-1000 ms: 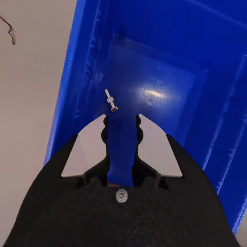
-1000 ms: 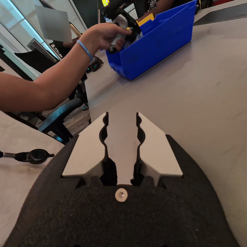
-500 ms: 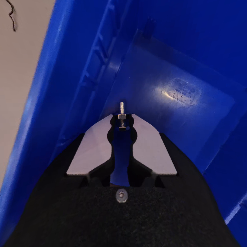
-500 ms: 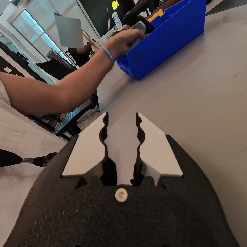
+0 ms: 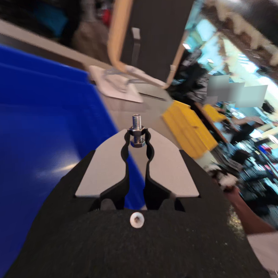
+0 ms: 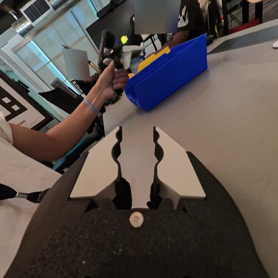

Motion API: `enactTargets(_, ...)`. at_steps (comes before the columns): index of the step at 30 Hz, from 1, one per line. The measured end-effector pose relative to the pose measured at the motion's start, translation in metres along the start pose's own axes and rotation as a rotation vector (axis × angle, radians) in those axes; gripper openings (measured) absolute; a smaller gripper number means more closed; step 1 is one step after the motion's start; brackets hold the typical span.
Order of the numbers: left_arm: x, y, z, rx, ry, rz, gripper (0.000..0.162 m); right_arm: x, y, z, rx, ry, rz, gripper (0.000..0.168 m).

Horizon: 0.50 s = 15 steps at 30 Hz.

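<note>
My left gripper point(image 5: 137, 131) is shut on a small silver bolt with a nut point(image 5: 136, 132), gripped at the nut between the fingertips, threaded end pointing away. It is held in the air above the right edge of the blue bin point(image 5: 45, 120). In the right wrist view the left gripper point(image 6: 127, 55) shows far off in a person's hand point(image 6: 111, 78), raised beside the blue bin point(image 6: 168, 78). My right gripper point(image 6: 137, 130) is open and empty, low over the grey table point(image 6: 210, 135).
A yellow bin point(image 5: 189, 127) lies on the table beyond the blue bin, also seen behind it in the right wrist view point(image 6: 155, 60). A white flat item point(image 5: 118, 85) lies near the blue bin's far corner. People stand at the table's far side. About 30 centimetres separates my left fingertips from my right.
The left gripper closed on the bolt inside the blue bin and lifted it up out of the bin. The right gripper stayed open over the table and tilted slightly.
</note>
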<state>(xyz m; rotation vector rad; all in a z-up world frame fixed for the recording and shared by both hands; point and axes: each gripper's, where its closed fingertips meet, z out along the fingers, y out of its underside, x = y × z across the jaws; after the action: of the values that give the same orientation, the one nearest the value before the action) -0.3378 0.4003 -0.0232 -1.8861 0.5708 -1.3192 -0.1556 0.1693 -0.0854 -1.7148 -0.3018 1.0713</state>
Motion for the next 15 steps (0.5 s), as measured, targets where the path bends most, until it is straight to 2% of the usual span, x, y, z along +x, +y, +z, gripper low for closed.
enactTargets(3, 0.071, 0.033, 0.013, -0.018, 0.237, 0.104, 0.019, -0.006, -0.02, 0.021, 0.025, -0.061, 0.04, 0.041)
enactTargets(5, 0.107, 0.06, 0.023, -0.03, 0.331, 0.18, 0.019, -0.014, -0.039, 0.037, 0.05, -0.112, 0.069, 0.04)
enactTargets(7, 0.129, 0.09, 0.035, -0.083, 0.359, 0.271, 0.019, -0.021, -0.055, 0.056, 0.05, -0.155, 0.058, 0.04)
enactTargets(10, 0.144, 0.127, 0.049, -0.176, 0.341, 0.423, 0.019, -0.029, -0.058, 0.08, -0.027, -0.18, -0.004, 0.036)
enactTargets(13, 0.162, 0.14, 0.053, -0.184, 0.391, 0.446, 0.019, -0.036, -0.053, 0.09, -0.062, -0.203, -0.048, 0.025)
enactTargets(15, 0.168, 0.147, 0.054, -0.2, 0.403, 0.468, 0.019, -0.033, -0.05, 0.092, -0.065, -0.188, -0.061, 0.023)
